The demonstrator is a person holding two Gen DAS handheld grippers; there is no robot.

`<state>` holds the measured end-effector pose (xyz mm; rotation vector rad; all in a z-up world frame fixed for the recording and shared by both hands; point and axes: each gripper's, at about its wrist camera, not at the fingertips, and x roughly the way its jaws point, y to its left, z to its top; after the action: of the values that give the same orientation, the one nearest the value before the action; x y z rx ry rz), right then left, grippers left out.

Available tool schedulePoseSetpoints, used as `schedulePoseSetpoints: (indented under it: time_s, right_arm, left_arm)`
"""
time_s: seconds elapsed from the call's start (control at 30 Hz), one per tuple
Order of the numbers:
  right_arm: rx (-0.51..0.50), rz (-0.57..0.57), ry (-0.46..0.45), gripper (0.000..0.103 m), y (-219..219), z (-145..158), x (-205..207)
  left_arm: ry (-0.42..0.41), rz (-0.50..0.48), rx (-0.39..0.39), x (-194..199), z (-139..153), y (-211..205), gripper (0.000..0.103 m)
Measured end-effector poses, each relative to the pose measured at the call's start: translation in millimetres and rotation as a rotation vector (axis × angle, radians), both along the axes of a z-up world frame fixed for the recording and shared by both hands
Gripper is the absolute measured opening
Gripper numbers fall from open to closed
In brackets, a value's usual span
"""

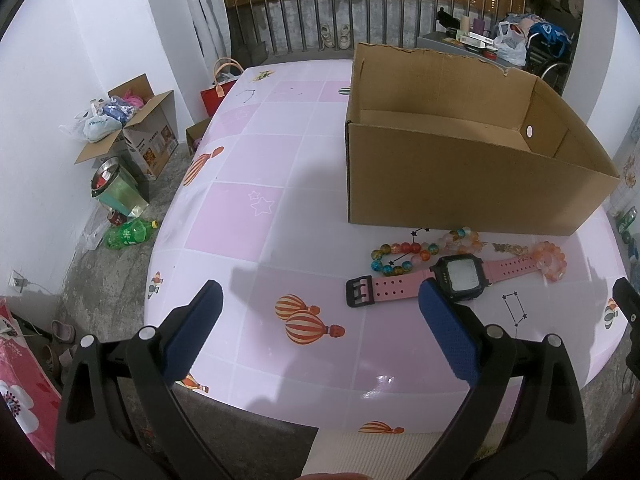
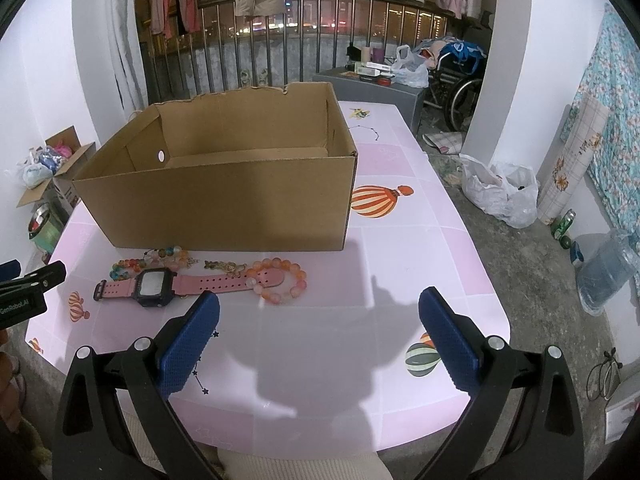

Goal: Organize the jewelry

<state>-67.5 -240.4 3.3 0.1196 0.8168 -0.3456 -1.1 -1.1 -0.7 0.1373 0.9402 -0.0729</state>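
Both grippers, left (image 1: pixel 320 312) and right (image 2: pixel 319 320), jaws wide, empty; watch (image 2: pixel 156 283) beside box (image 2: pixel 224 200).

Ahead of your claws a table (image 1: pixel 280 160) covered in pink-and-white checked cloth printed with hot-air balloons is carrying an open brown cardboard box (image 1: pixel 460 184). Lying just before the box are a pink-strapped black digital watch (image 1: pixel 456 276), a multicoloured glass-bead bracelet (image 1: pixel 400 258), an orange-pink bead bracelet (image 2: pixel 280 280) and a small gold chain piece (image 2: pixel 226 267).

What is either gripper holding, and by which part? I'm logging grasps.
Nothing. The left gripper and right gripper are both open and empty; the watch lies on the table.
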Motion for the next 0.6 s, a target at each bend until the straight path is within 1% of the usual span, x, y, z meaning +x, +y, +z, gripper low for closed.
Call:
schedulePoseSetpoints:
  time_s: [0.6]
  right_arm:
    - [-0.001, 0.002, -0.002, 0.097, 2.4, 0.8, -0.4]
  left_arm:
    - [0.0, -0.001, -0.001, -0.4, 0.5, -1.6, 0.095]
